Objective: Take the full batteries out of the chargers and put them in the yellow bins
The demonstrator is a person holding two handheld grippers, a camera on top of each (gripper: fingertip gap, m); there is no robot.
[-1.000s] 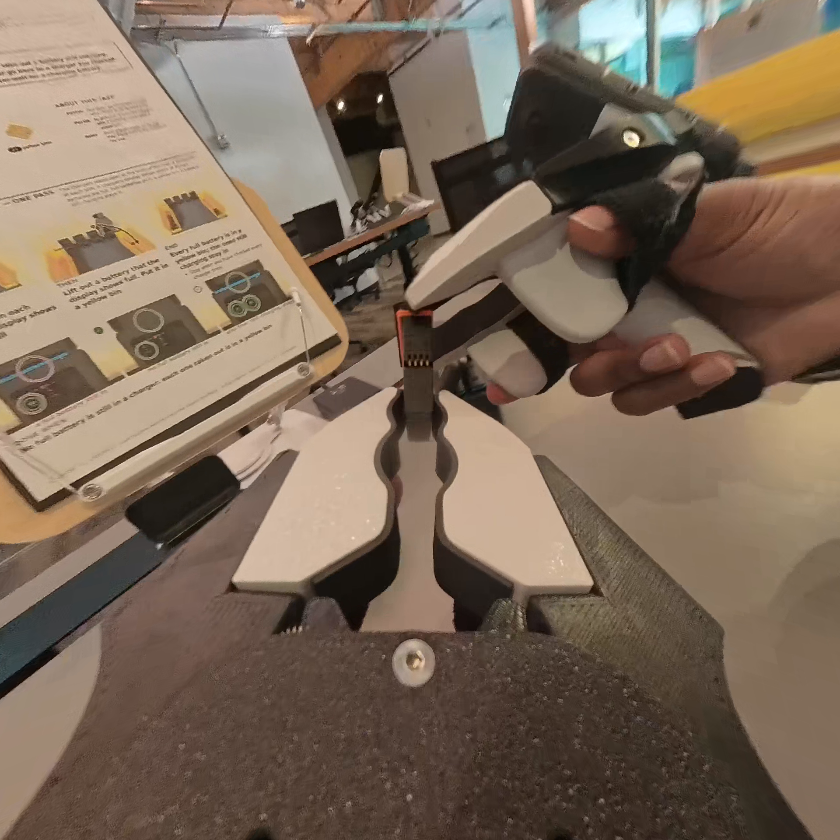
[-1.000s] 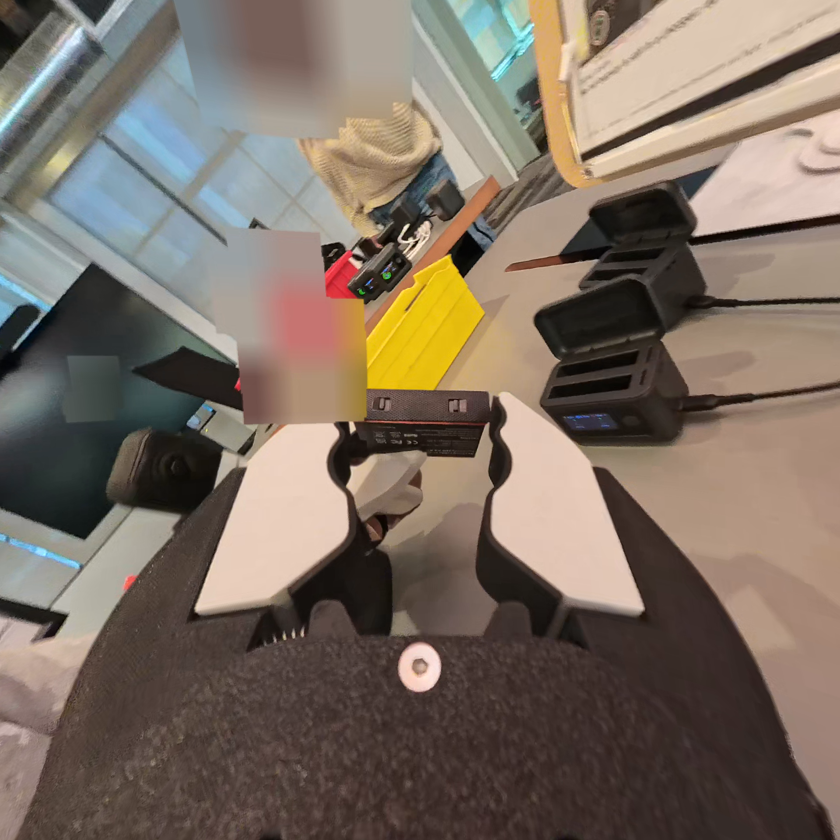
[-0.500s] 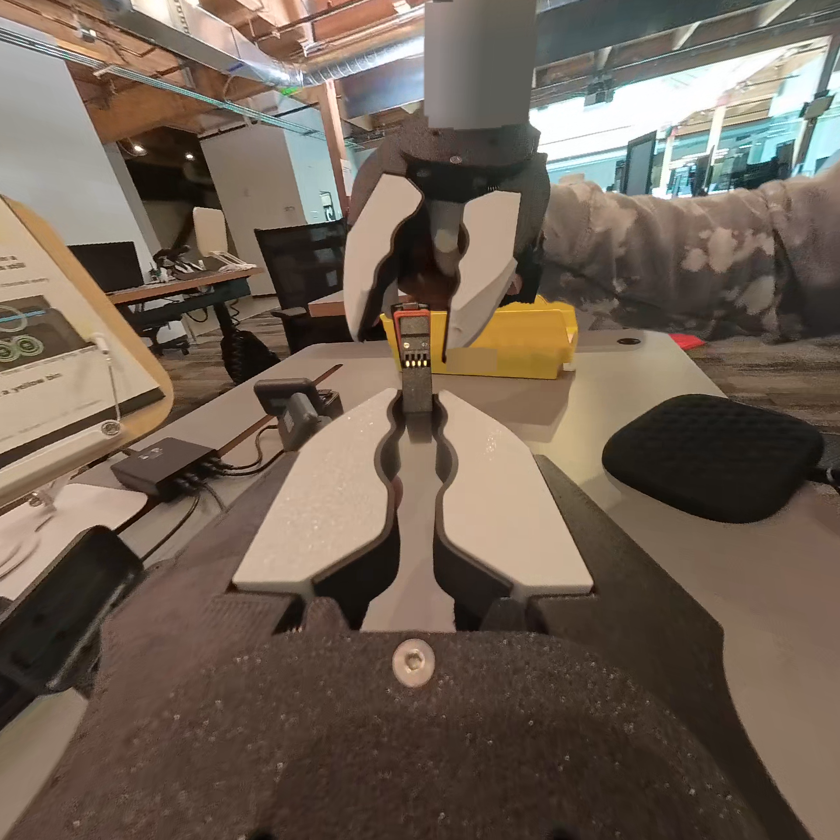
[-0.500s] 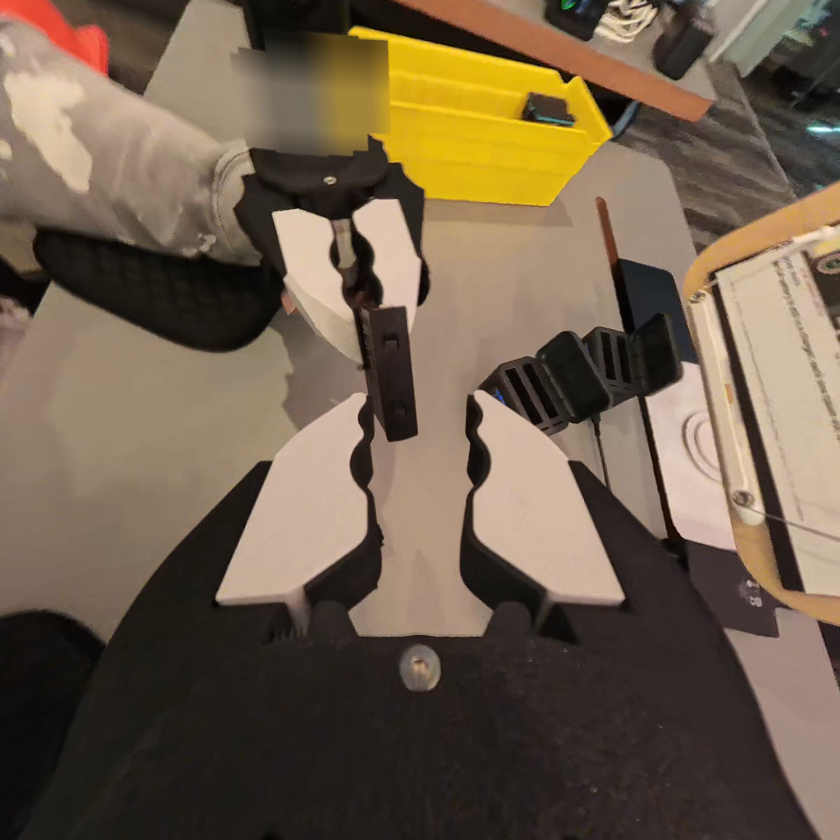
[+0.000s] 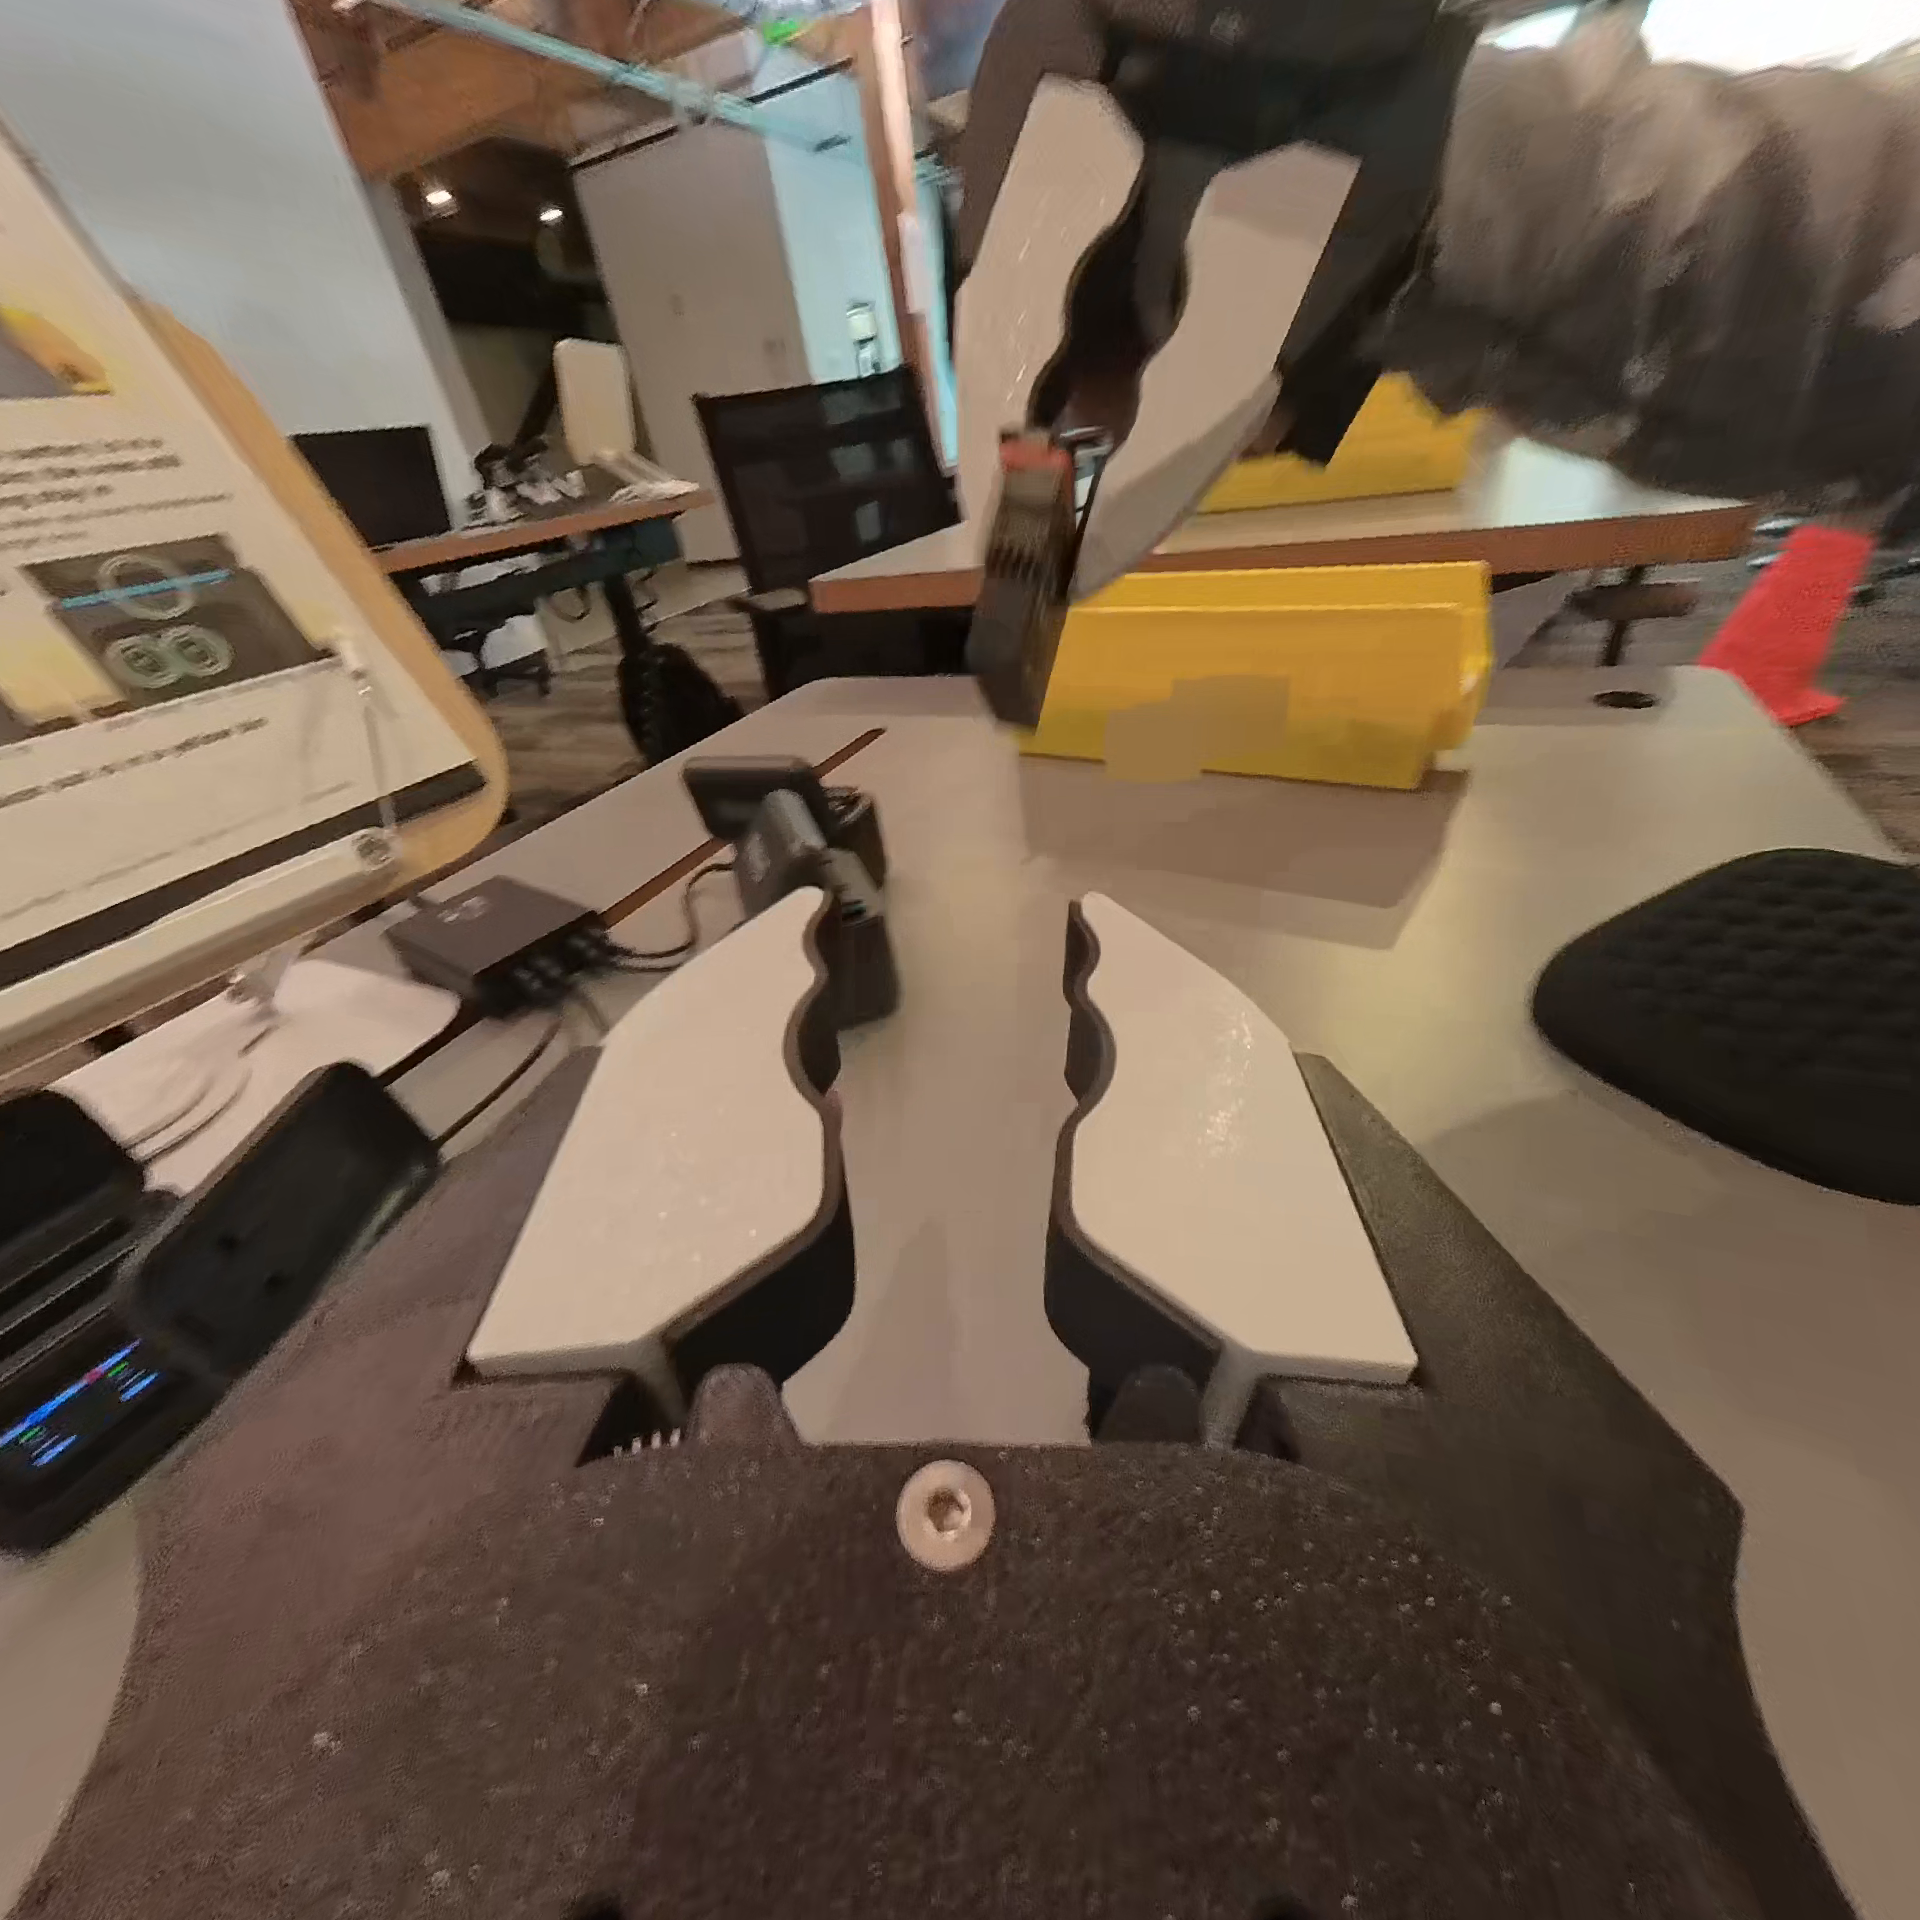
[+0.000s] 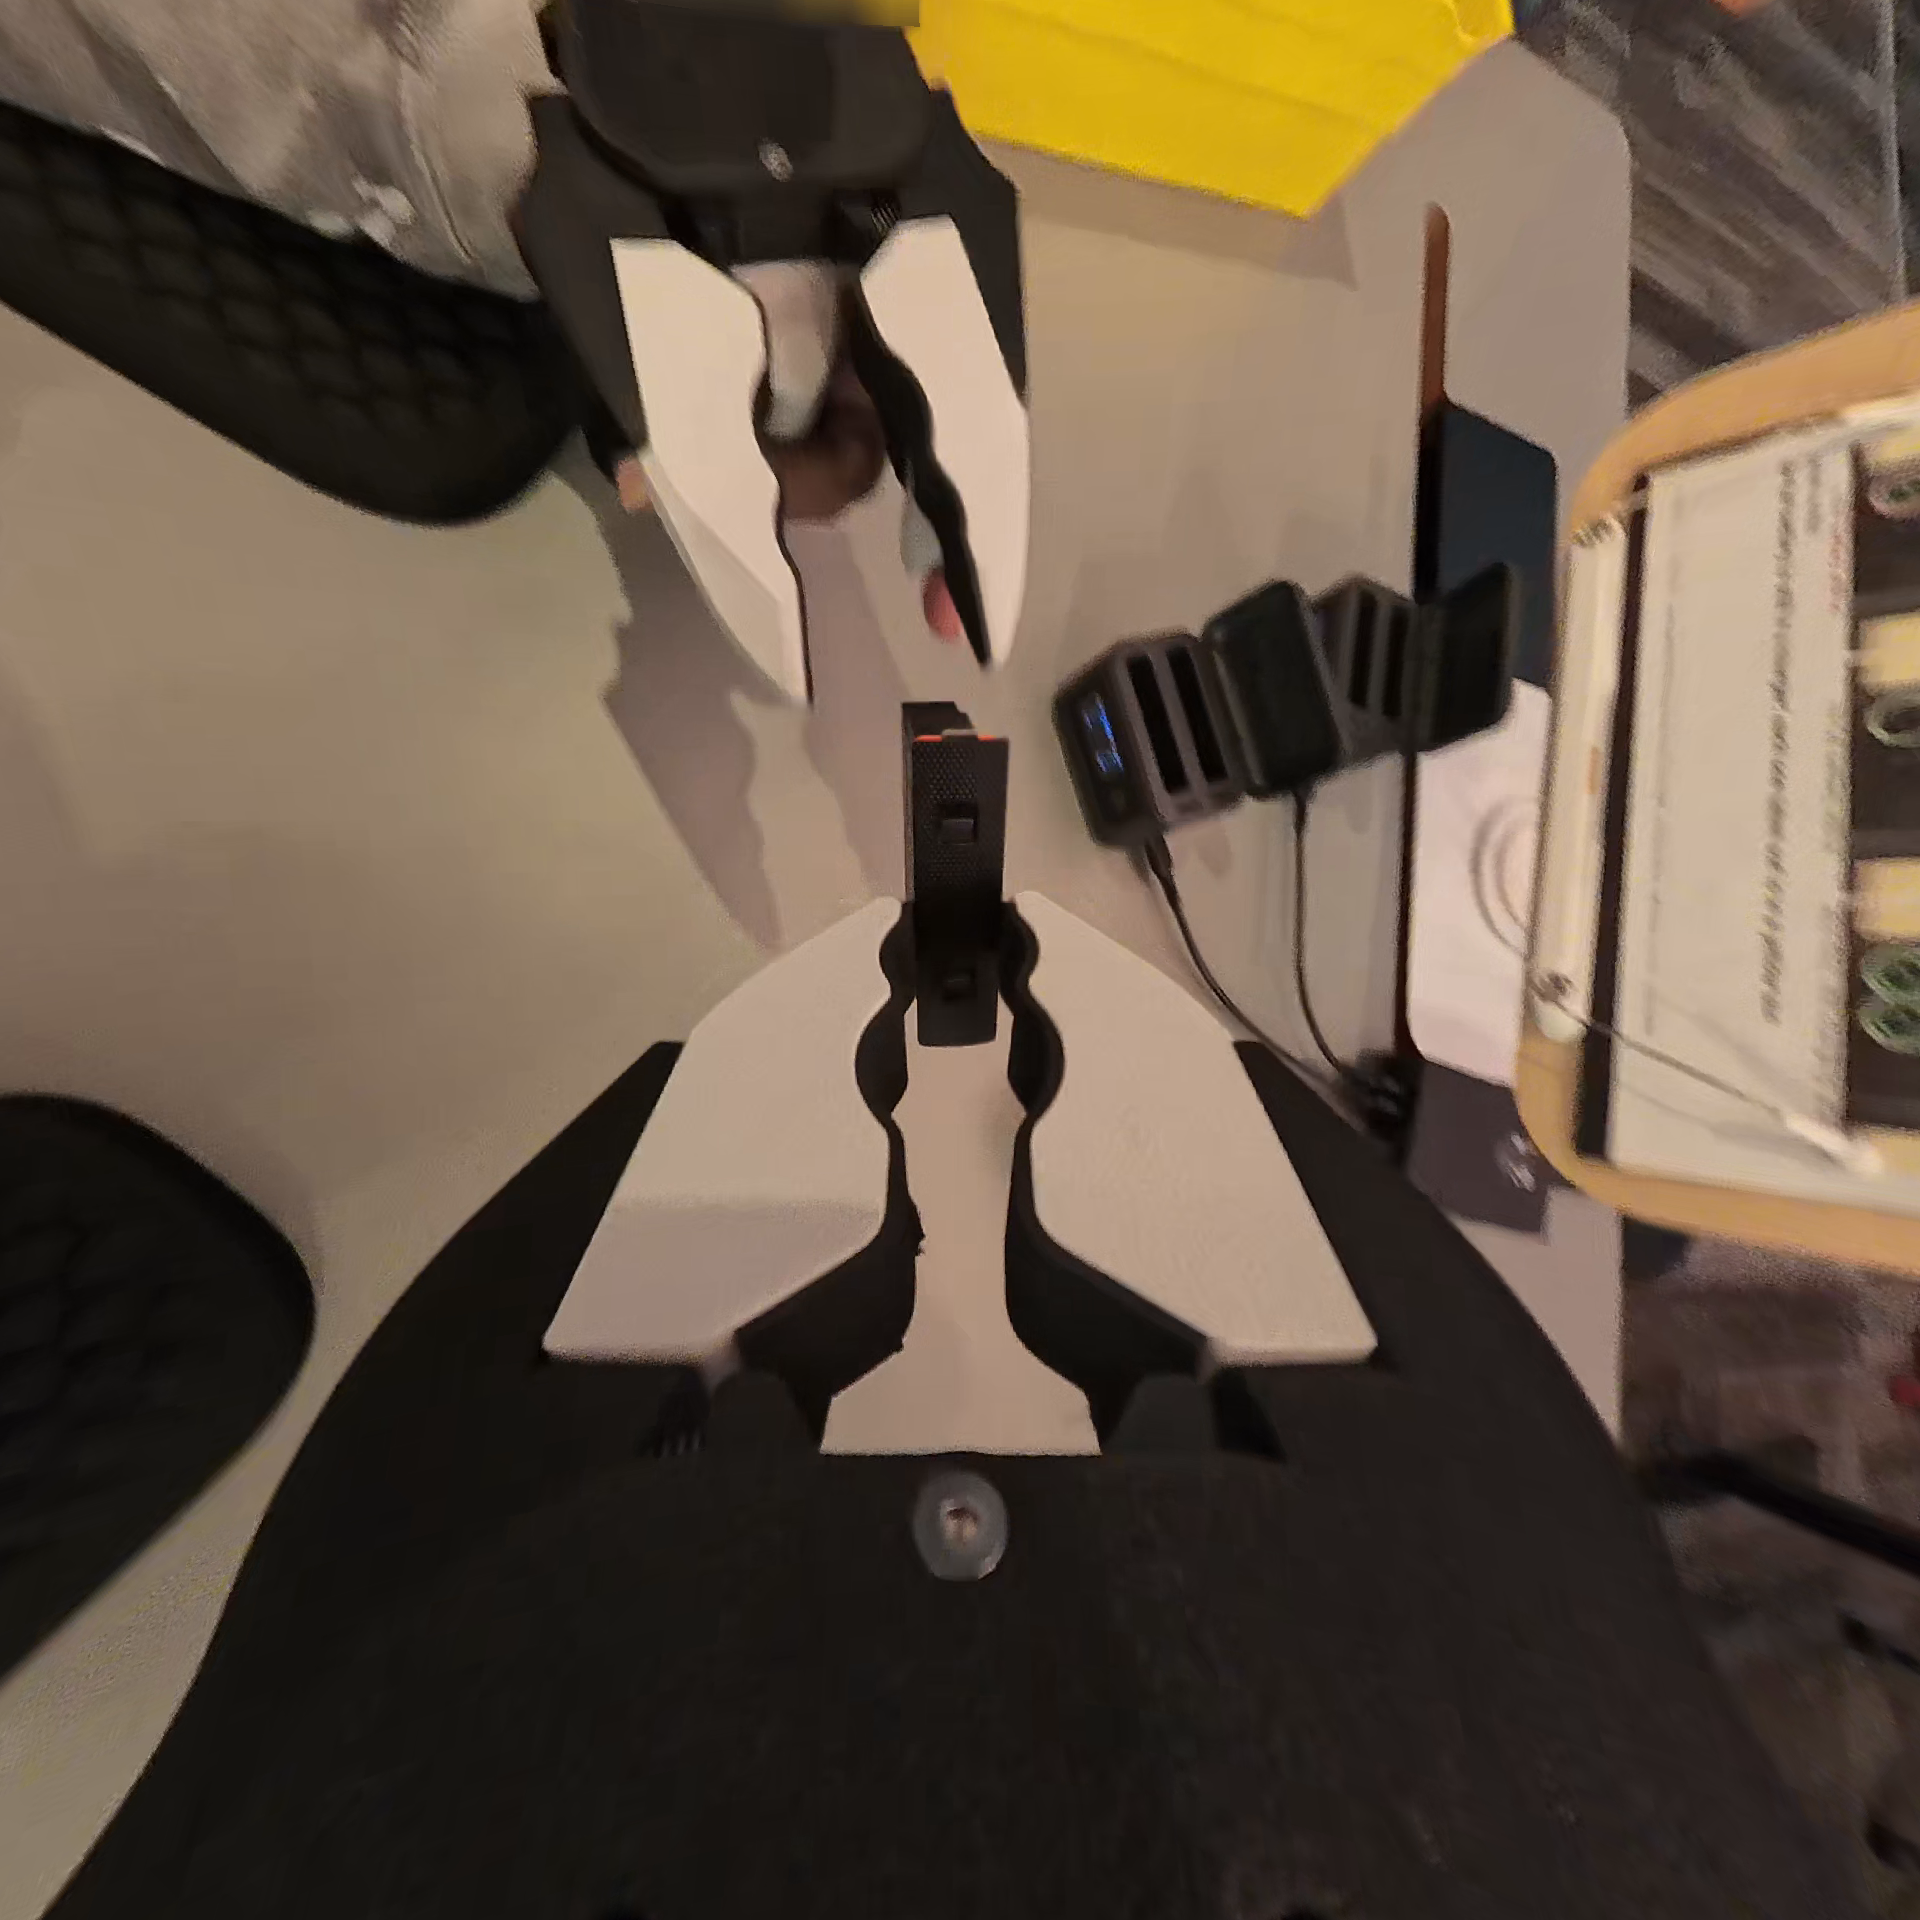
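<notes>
A black battery with an orange end is clamped between the fingers of my right gripper, held above the grey table. In the left wrist view it hangs from the right gripper, in front of the yellow bin. My left gripper is open and empty; it also shows in the right wrist view, just beyond the battery and apart from it. Two black chargers with open lids stand in a row to the right. The yellow bin lies beyond them at the table's far end.
A wooden board with an instruction sheet stands at the left. A black power hub with cables lies below it. A charger with a lit display sits near left. A black padded case lies at the right, another nearer. The grippers' ends are close to 7 cm from one another.
The battery has passed from my left gripper to my right. The left gripper opened and let it go; the right gripper closed on it and lifted it away.
</notes>
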